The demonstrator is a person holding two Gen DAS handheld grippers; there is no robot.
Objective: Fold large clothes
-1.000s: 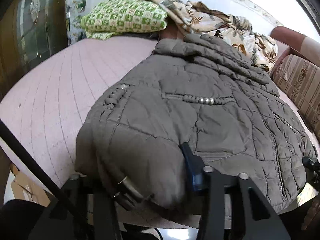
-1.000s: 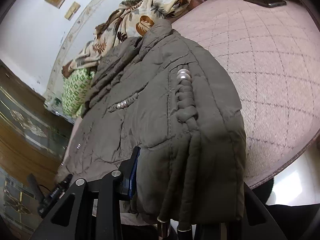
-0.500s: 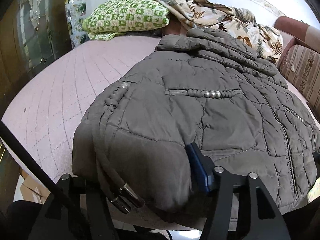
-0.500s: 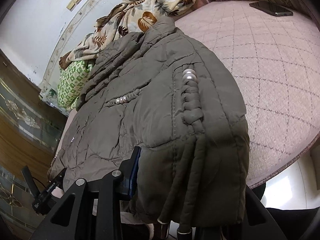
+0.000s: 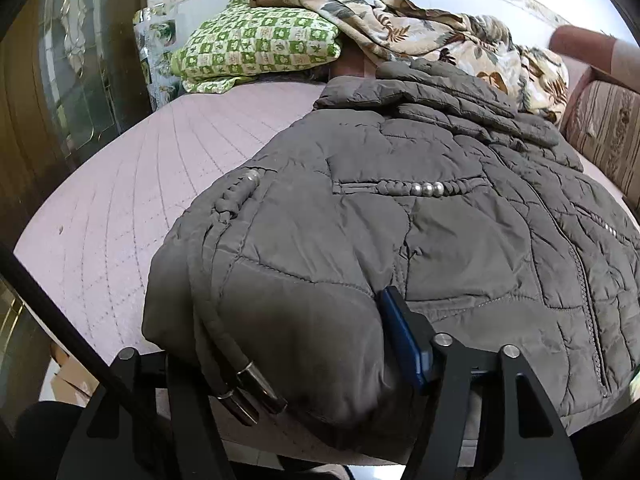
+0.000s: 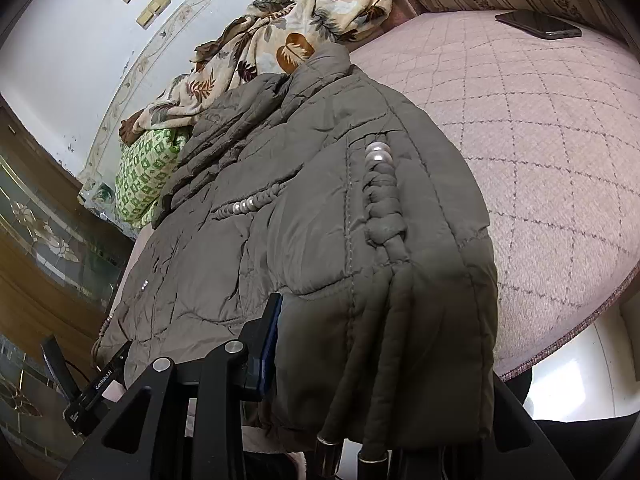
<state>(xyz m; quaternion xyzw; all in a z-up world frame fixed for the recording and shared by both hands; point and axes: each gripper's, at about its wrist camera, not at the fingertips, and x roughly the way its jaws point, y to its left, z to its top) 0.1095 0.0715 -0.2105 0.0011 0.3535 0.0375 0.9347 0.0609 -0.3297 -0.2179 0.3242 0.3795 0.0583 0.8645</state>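
Grey-brown quilted padded jacket (image 5: 400, 240), one, fills the left wrist frame's centre on the pink quilted bed (image 5: 120, 208); left gripper (image 5: 288, 360) has just been widening, hem bulging between its jaws, grip unclear. Right wrist view: right gripper (image 6: 360, 360) clamps the hem at lower centre. One phone (image 6: 538, 24), upper right. Folding seems barely begun.

Bare quilted bed (image 5: 152, 184) beside jacket (image 5: 400, 240)

Bed (image 5: 132, 184), pink quilted cover. Grey padded jacket (image 5: 400, 240) lies spread on it, hem over the 6 o'clock edge. Green checked pillow (image 5: 256, 52) and leaf-print blanket (image 5: 432, 36) at 12. Right wrist view: phone (image 6: 538, 24) at 1.
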